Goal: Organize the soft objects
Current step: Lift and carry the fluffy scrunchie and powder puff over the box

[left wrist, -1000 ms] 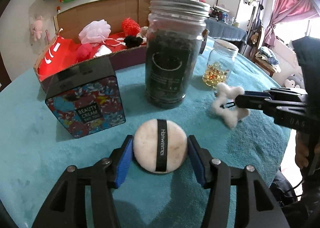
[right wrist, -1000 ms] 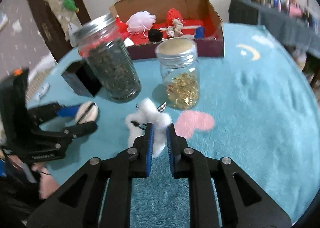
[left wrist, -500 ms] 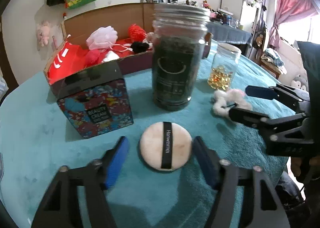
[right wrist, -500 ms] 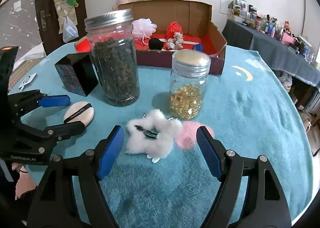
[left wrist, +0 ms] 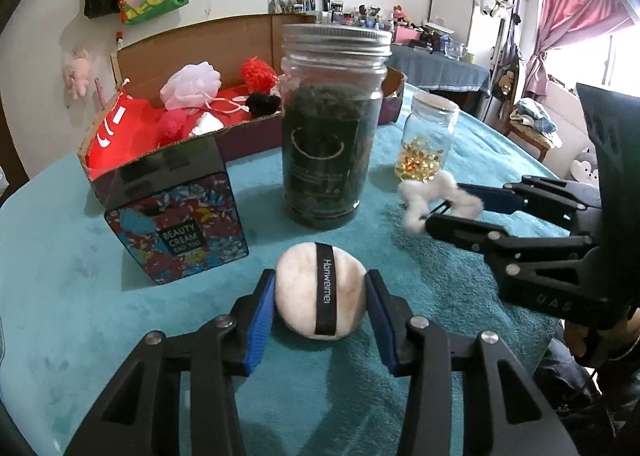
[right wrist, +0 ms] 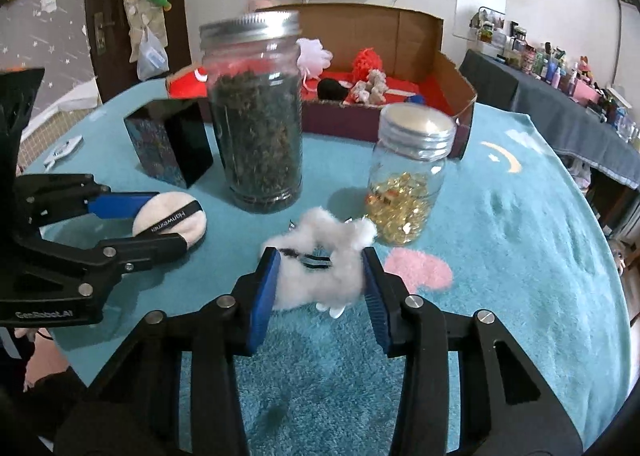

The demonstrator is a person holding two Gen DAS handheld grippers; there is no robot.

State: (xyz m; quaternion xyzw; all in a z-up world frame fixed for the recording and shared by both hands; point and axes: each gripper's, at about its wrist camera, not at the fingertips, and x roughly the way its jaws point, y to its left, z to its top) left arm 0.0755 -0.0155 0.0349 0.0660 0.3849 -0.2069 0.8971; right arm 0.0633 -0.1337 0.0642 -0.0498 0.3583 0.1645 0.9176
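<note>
A round cream powder puff (left wrist: 344, 296) with a black strap lies on the teal cloth. My left gripper (left wrist: 320, 312) straddles it, jaws closing, both blue pads touching its sides. A fluffy white hair clip (right wrist: 320, 276) sits in front of the small jar. My right gripper (right wrist: 320, 284) is closing on it, and the fluff meets both pads. The left wrist view shows that clip (left wrist: 416, 192) between the right gripper's fingers (left wrist: 444, 204). The right wrist view shows the puff (right wrist: 160, 216) inside the left gripper (right wrist: 170, 222). At the back, an open cardboard box (left wrist: 200, 44) holds several soft items.
A tall jar of dark leaves (left wrist: 332, 136) stands just behind the puff. A small jar of golden capsules (left wrist: 424, 144) is behind the clip. A flowered Beauty Cream tin (left wrist: 176, 216) stands left of the puff. The round table's edge drops off close on the right.
The right gripper let go of the fluffy clip, spread wide, then narrowed around it again. The left jaws drew in until they met the puff.
</note>
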